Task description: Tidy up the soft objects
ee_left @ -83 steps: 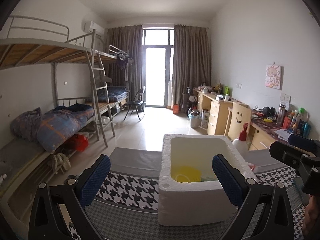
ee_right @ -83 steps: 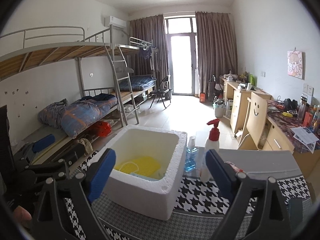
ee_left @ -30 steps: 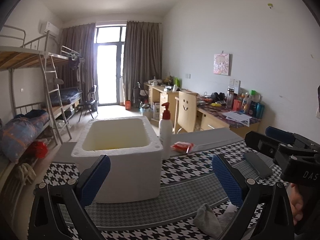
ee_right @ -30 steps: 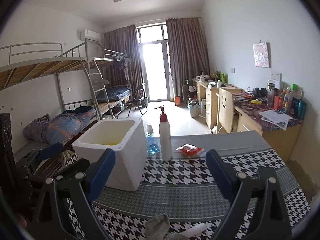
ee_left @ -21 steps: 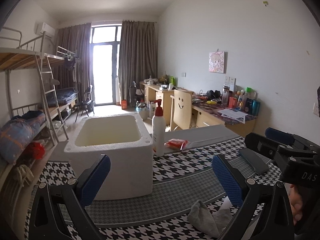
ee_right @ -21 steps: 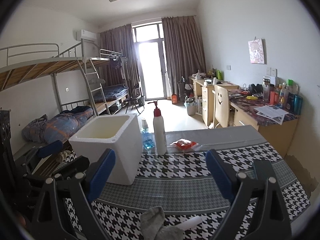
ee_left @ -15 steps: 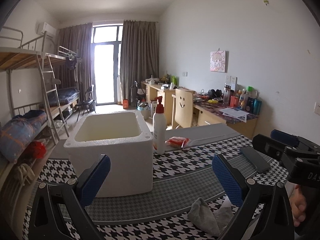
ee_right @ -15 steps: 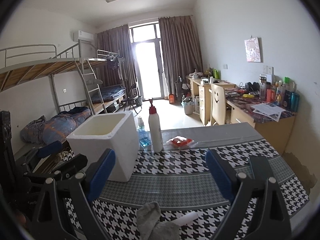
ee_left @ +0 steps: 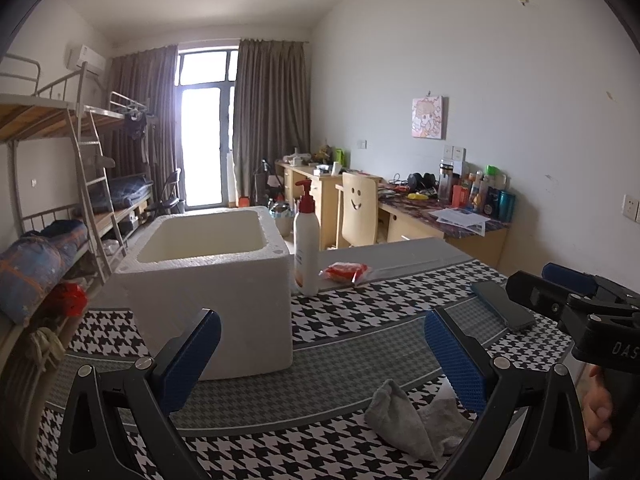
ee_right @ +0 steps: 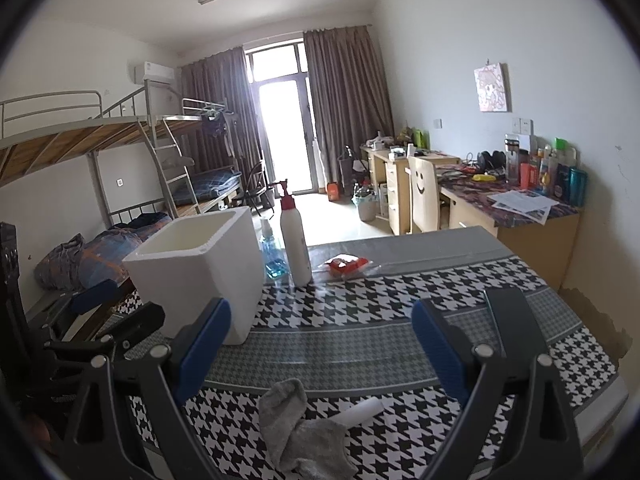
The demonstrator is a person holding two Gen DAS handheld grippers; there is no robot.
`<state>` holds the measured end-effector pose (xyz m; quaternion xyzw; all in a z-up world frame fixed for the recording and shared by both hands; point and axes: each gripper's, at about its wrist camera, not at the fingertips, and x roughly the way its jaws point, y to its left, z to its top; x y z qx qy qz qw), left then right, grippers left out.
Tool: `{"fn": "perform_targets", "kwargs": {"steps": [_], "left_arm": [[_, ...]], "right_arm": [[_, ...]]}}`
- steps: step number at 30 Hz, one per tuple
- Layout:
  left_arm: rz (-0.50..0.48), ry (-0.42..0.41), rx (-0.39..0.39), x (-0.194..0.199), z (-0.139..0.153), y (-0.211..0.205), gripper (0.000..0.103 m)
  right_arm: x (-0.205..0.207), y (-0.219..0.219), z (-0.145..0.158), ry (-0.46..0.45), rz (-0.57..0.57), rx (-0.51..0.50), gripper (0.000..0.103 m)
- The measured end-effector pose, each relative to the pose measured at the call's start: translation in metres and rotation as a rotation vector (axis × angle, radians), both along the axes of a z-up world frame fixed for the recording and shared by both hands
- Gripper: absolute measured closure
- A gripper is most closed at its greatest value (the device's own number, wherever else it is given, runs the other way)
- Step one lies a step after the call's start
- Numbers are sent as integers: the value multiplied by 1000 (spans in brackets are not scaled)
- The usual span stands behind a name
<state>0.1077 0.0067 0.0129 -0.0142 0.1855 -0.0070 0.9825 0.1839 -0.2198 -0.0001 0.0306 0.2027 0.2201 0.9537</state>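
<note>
Left tongs (ee_left: 320, 354) spread wide, nothing between the blue pads; right tongs (ee_right: 322, 342) likewise spread and empty, held above the near edge of the table (ee_right: 360, 348).

Going left to right in the right wrist view: white foam box (ee_right: 196, 268) standing open-topped on the checked cloth, a small blue bottle (ee_right: 272, 258) tucked just behind its corner, a tall pump bottle (ee_right: 294, 240) beside that, a red snack packet (ee_right: 346, 264) lying flat, and a dark flat phone-like slab (ee_right: 514, 320) near the right pad. Nearest of all, a crumpled grey sock (ee_right: 300, 424) low between the right tongs' pads, touching a small white roll (ee_right: 360, 410); whether cloth or paper, cannot tell. Same sock (ee_left: 408, 420) visible in the left wrist view, off toward the right pad.

Probably the reach for the sock, with the box as its likely home. Best done by dropping the right tongs straight down over the thickest bunched part, pads on either side, then closing gently but fully, since limp fabric slips from a shallow pinch. Worth keeping clear of the white roll so it is not dragged along. Then a lift high enough to clear the box rim before release.
</note>
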Motion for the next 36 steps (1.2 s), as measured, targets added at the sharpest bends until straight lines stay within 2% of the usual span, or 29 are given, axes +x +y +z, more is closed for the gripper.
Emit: {"fn": "perform_targets", "kwargs": {"steps": [12, 25, 36], "left_arm": [[-12, 45, -20, 4, -15, -3, 1], [-68, 122, -29, 9, -42, -16, 1], [-102, 201, -45, 18, -63, -22, 1]], "right_arm": [[-3, -12, -17, 24, -40, -21, 9], [-5, -18, -34, 49, -68, -52, 9], [-2, -23, -58, 130, -80, -42, 9]]}}
